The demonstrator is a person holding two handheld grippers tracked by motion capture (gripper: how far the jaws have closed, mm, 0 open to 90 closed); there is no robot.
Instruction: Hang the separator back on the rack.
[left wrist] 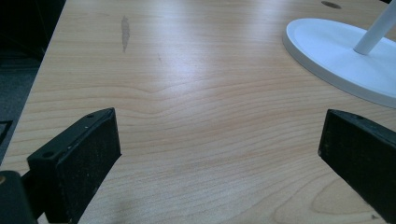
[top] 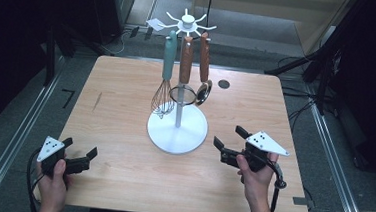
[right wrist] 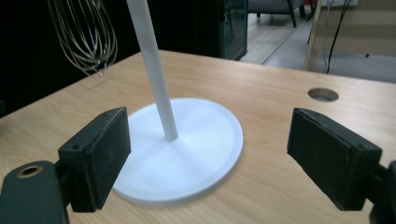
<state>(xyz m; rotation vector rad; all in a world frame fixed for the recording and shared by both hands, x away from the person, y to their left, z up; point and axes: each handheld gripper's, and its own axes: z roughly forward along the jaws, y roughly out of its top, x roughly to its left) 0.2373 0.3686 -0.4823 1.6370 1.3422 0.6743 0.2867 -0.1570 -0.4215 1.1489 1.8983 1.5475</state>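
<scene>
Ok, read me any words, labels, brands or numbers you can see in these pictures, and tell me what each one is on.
There is no text to read: none on the white utensil stand, the whisk, the wooden table, the left gripper or the right gripper.

Whisk (top: 164,79) hangs on stand (top: 177,130); both tongs gape.

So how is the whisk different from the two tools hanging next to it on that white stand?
The whisk has a teal handle; the strainer and the ladle have brown wooden-looking ones. The whisk ends in a cage of loose wires, the strainer in a flat round ring, the ladle in a small shiny bowl. The whisk also hangs lowest. All three hang from hooks on the same stand.
</scene>
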